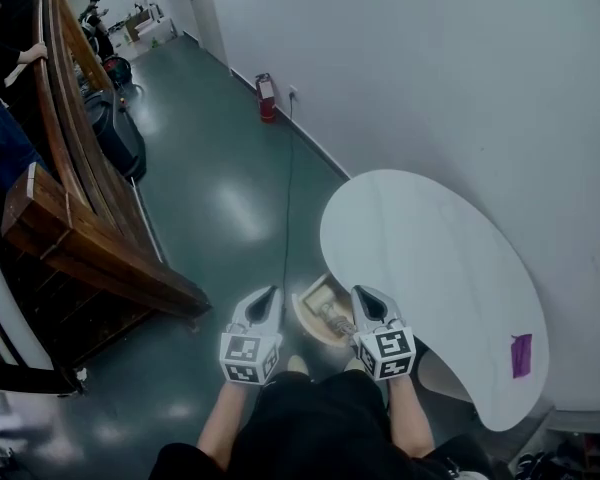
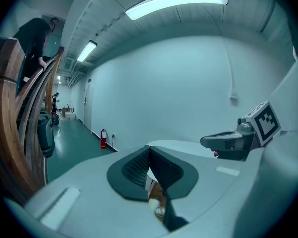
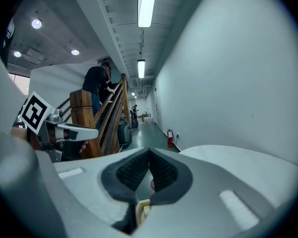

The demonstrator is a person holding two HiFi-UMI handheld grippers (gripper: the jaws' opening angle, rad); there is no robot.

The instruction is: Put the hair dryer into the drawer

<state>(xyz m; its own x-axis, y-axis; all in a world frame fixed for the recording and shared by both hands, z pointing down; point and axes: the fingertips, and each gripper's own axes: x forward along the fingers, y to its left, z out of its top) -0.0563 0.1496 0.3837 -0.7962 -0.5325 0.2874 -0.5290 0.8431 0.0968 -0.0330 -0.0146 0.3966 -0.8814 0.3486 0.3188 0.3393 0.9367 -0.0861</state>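
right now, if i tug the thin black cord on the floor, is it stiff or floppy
Probably floppy: the cord is thin and lies flat on the floor in a wavering line. Likely light, so easy to drag. Its far end reaches the wall by the fire extinguisher, so it may pull taut if plugged in.

The person wears black clothing (image 1: pixel 310 423) over the lap and upper body. The left gripper (image 1: pixel 267 301) and the right gripper (image 1: pixel 366 303) each have a smooth, pale grey shell (image 2: pixel 84 192) and dark ribbed pads (image 2: pixel 136 166) inside the jaws. Each also carries a cube (image 1: pixel 248 357) printed with black-and-white square markers.
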